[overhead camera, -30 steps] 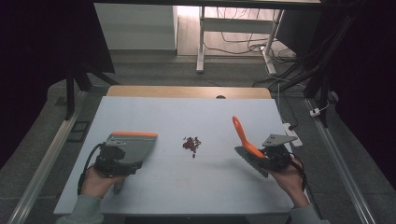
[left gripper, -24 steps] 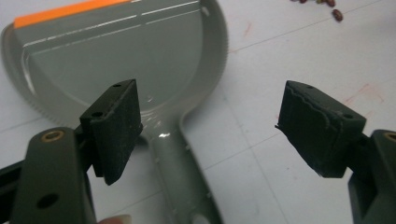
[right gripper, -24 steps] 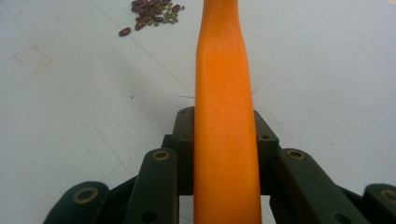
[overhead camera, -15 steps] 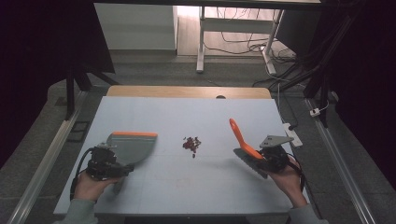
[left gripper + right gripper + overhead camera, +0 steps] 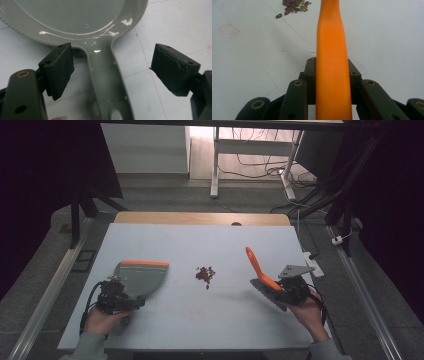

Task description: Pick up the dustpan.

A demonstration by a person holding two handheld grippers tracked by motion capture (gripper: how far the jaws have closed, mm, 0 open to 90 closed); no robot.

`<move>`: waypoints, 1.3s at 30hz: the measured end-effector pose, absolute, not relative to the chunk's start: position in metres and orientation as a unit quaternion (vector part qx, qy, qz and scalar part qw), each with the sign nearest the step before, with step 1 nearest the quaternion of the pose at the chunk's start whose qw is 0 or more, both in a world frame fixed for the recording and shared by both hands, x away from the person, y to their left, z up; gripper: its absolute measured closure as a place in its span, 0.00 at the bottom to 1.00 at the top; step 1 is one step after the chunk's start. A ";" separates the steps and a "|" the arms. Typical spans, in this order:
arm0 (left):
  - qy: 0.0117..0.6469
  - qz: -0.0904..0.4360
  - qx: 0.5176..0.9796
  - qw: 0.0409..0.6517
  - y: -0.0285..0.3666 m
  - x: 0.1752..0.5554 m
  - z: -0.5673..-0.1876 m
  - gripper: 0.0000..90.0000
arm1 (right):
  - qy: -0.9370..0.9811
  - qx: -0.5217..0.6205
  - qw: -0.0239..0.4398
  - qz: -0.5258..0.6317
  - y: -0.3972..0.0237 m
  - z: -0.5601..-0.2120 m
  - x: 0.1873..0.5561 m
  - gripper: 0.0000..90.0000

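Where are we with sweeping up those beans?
Done: the right gripper is shut on the orange brush, held tilted above the table. In hand: the left gripper stands open around the handle of the grey dustpan, which lies flat, not gripped. Left: the beans sit unswept between the two.

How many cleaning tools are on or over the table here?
2: a grey dustpan lying at the table's left between the left gripper's open jaws, and an orange brush clamped in the right gripper.
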State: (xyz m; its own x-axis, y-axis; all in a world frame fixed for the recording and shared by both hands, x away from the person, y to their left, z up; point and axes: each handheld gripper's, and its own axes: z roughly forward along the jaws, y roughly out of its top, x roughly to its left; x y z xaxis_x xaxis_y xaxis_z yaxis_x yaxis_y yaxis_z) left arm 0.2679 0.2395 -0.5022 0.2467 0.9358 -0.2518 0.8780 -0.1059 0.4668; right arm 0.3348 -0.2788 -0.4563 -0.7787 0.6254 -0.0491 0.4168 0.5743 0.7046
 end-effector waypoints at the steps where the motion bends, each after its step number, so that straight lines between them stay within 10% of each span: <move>1: 0.613 0.055 0.739 0.273 0.240 0.268 -0.502 0.22 | 0.875 0.298 0.148 0.352 -0.279 -0.456 0.335 0.79; 39: 0.636 0.028 0.718 0.283 0.243 0.278 -0.525 0.55 | 0.876 0.297 0.150 0.348 -0.278 -0.458 0.336 0.79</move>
